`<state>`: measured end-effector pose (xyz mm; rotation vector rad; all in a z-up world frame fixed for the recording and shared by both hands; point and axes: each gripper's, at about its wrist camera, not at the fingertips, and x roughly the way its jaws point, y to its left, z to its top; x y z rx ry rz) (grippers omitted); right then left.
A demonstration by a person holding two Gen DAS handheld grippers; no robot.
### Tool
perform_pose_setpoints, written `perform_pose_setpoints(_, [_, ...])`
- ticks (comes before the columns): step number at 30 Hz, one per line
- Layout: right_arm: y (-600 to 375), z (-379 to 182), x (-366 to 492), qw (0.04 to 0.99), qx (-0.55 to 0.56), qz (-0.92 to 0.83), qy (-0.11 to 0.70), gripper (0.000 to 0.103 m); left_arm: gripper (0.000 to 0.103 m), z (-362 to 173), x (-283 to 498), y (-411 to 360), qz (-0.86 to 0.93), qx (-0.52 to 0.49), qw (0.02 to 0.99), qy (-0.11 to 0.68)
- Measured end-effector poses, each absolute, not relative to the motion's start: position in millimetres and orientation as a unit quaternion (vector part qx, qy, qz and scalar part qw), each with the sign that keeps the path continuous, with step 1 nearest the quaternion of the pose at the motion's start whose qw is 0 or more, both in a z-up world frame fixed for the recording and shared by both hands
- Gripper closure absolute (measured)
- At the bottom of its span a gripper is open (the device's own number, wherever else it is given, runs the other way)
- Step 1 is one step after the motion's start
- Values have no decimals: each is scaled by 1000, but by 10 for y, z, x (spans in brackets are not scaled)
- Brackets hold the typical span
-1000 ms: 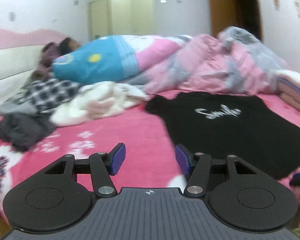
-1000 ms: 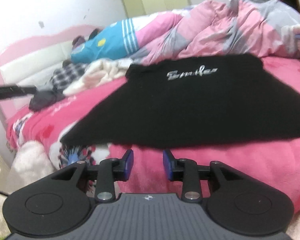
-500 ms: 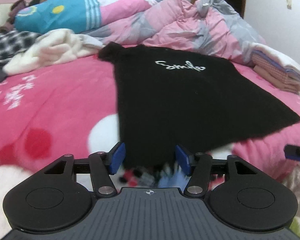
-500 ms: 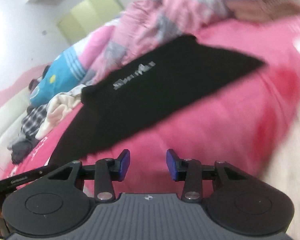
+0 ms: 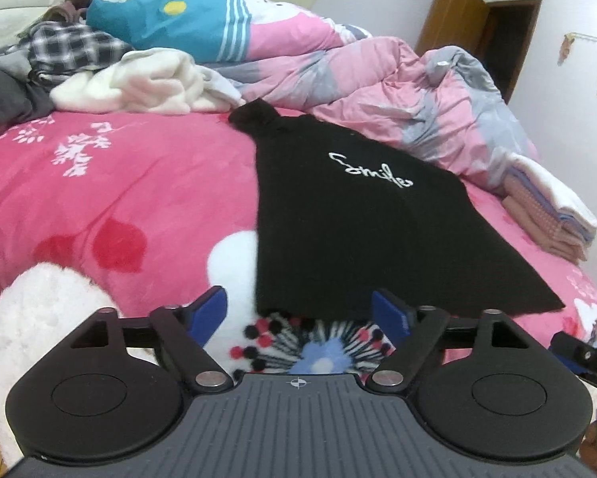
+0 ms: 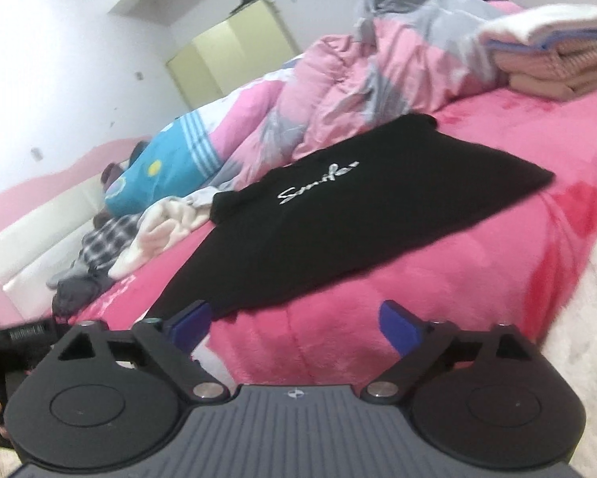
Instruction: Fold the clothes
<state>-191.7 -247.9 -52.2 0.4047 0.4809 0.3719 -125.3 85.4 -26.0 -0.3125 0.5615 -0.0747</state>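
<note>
Heap (image 5: 99,63) of loose clothes is lying at the left. Black top (image 5: 358,215) is lying spread flat on the pink blanket (image 5: 119,183), no fold showing. Folded stack (image 5: 545,207) is sitting at the right (some folding done). Left gripper (image 5: 298,312) and right gripper (image 6: 292,324) are hovering at its near hem, jaws wide, holding nothing.

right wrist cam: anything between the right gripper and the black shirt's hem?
Nothing but bare pink blanket. In the right wrist view, the open right gripper sits short of the black shirt, with no other garment between.
</note>
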Motion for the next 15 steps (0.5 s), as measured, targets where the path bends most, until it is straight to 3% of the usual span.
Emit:
perform_pose_setpoints(3, [-2437, -494, -1897, 936, 188, 192, 226, 1, 6, -227, -1127, 809, -53, -162, 946, 276])
perform_pose_setpoints(7, [-2368, -476, -1821, 934, 176, 209, 229, 0, 1, -183, -958, 749, -74, -174, 942, 276])
perform_pose_setpoints(15, [-2479, -254, -1660, 943, 177, 217, 179, 0, 0, -77, -582, 652, -114, -205, 932, 276])
